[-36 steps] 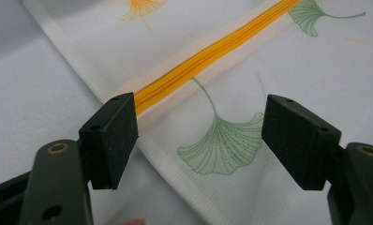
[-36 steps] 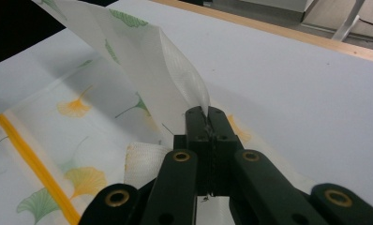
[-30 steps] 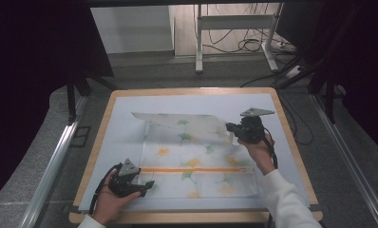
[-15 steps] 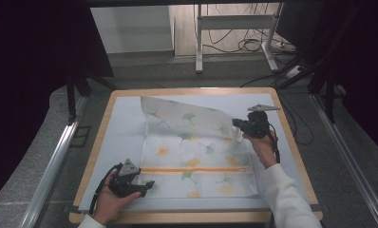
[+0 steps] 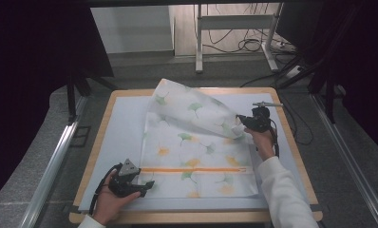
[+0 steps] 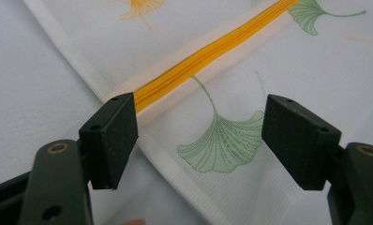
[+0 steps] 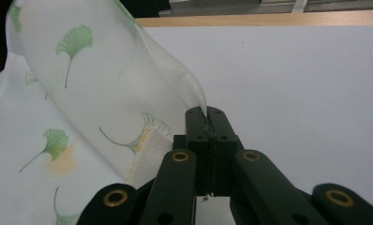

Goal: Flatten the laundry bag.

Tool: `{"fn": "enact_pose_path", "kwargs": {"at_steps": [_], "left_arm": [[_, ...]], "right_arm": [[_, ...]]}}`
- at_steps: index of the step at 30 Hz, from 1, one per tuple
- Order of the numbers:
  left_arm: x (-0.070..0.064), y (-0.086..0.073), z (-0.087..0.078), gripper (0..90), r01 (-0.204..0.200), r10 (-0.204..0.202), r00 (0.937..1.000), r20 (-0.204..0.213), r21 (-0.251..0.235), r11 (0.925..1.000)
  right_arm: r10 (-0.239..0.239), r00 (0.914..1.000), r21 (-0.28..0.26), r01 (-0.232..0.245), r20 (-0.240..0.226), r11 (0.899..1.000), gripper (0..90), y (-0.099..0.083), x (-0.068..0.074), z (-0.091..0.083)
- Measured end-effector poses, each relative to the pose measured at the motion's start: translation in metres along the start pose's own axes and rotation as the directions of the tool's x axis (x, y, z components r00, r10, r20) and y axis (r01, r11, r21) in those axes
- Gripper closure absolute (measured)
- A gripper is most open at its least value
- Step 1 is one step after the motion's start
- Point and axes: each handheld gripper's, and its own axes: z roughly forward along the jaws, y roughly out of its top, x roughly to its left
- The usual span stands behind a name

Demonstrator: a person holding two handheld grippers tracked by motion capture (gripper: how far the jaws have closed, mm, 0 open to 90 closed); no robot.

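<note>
Right gripper [image 7: 206,123] clamped on cloth [image 5: 196,142] corner; left gripper [image 6: 201,140] jaws apart straddling zipper [image 6: 208,49] edge. Risk: unpinned cloth drags.

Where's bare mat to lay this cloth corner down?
Bare mat lies left of the cloth, and behind the right tool by the far rim. Crowded: near-left corner, where the left tool sits by the orange zipper.

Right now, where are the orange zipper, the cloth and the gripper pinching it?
zipper [image 6: 198,58], left gripper view, mid strip.
cloth [image 5: 196,114], high view, lifted flap.
right gripper [image 7: 206,117], right gripper view, shut jaw tips.
</note>
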Motion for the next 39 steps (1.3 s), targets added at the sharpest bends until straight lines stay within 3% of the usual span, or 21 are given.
{"fn": "enact_pose_path", "kwargs": {"at_steps": [1, 3, 6, 8, 17, 23, 28, 31, 33, 37, 39], "left_arm": [[0.0, 0.0, 0.0, 27.0, 0.0, 0.0, 1.0, 0.0, 0.0, 1.0], [0.0, 0.0, 0.0, 27.0, 0.005, -0.005, 1.0, 0.002, -0.003, 1.0], [0.001, 0.0, -0.001, 27.0, -0.001, 0.001, 1.0, 0.0, -0.004, 1.0], [0.001, 0.0, -0.002, 26.9, 0.0, 0.0, 1.0, 0.0, -0.005, 1.0], [0.001, 0.0, -0.002, 26.9, -0.003, 0.003, 1.0, 0.001, -0.005, 1.0], [0.001, 0.0, -0.002, 26.9, -0.002, 0.002, 1.0, 0.002, -0.003, 1.0], [0.0, 0.001, -0.002, 26.9, -0.012, 0.012, 0.9999, 0.005, 0.001, 0.9999], [0.0, 0.001, -0.002, 26.9, -0.012, 0.012, 0.9999, 0.005, -0.001, 0.9999], [0.0, 0.001, -0.002, 26.9, -0.012, 0.012, 0.9999, 0.005, -0.004, 0.9999], [0.001, 0.001, -0.002, 26.9, -0.015, 0.015, 0.9999, 0.005, -0.004, 0.9999], [0.001, 0.001, -0.003, 26.9, -0.015, 0.015, 0.9999, 0.004, -0.006, 0.9999]], "right_arm": [[0.0, 1.0, 0.0, 0.0, 0.0, 1.0, 88.2, 0.0, 0.0, 0.0], [0.006, 1.0, -0.015, -0.006, -0.001, 1.0, 79.6, -0.001, -0.004, 0.005], [-0.001, 0.9992, -0.035, 0.003, 0.039, 0.999, 55.1, 0.0, -0.005, 0.008], [0.007, 0.9989, -0.022, -0.005, 0.047, 1.0, 48.0, 0.005, -0.007, 0.006], [0.005, 0.9975, -0.11, 0.003, 0.07, 0.994, 39.9, 0.02, -0.006, -0.027], [-0.007, 0.9978, -0.094, 0.013, 0.066, 0.996, 40.2, 0.017, -0.003, -0.038], [-0.099, 0.9938, 0.011, 0.098, 0.052, 0.995, 40.9, 0.001, 0.016, -0.045], [-0.125, 0.9916, 0.023, 0.125, 0.032, 0.992, 41.2, -0.004, 0.024, -0.049], [-0.172, 0.9851, 0.066, 0.172, -0.005, 0.983, 39.9, -0.011, 0.038, -0.051], [-0.196, 0.9801, 0.11, 0.198, -0.034, 0.974, 38.1, -0.021, 0.051, -0.052], [-0.216, 0.975, 0.155, 0.222, -0.052, 0.963, 36.9, -0.033, 0.062, -0.052]]}}
